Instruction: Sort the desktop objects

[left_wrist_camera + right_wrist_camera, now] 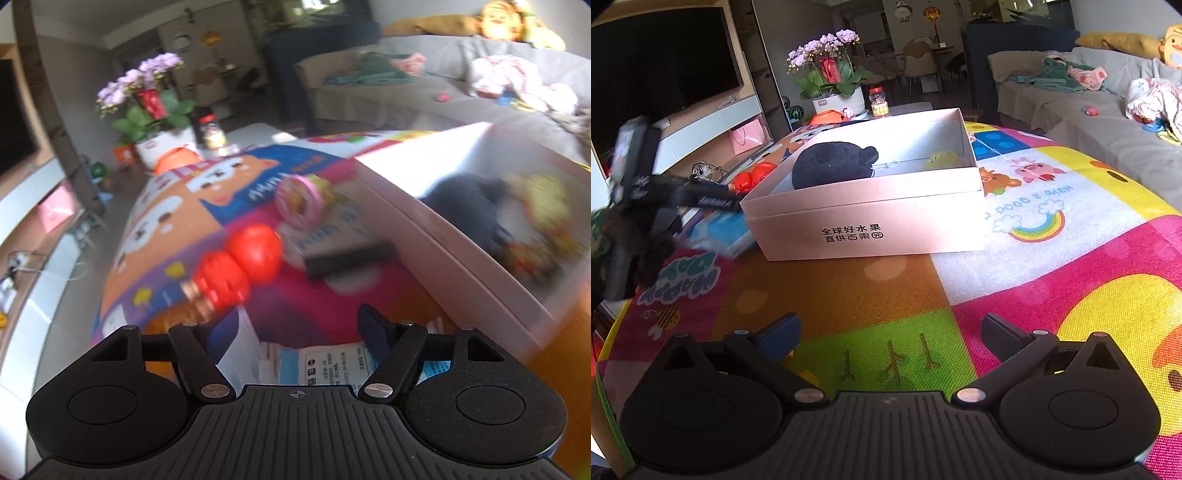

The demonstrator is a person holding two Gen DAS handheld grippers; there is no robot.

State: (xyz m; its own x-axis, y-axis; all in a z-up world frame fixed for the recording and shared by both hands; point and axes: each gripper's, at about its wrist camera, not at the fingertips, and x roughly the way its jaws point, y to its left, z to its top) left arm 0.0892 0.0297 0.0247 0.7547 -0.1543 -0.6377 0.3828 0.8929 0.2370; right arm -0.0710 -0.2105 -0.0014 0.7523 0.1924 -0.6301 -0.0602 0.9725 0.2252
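Since the left gripper point(299, 317) is spread over a blue-white packet point(332, 363) w/ nothing pinched, the packet, near and left of the box point(871, 221), looks light, soft, maybe slippery: take it by an edge. Right gripper point(890, 332) also spread, empty.

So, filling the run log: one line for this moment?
left gripper: open, over tissue pack | right gripper: open, empty | box: holds black plush

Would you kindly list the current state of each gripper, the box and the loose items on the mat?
left gripper: open, nothing between its fingers.
right gripper: open, empty.
pink box: lidless, on the mat.
black plush: inside the box.
red toy: lying on the mat, outside the box.
pink donut toy: on the mat, outside the box.
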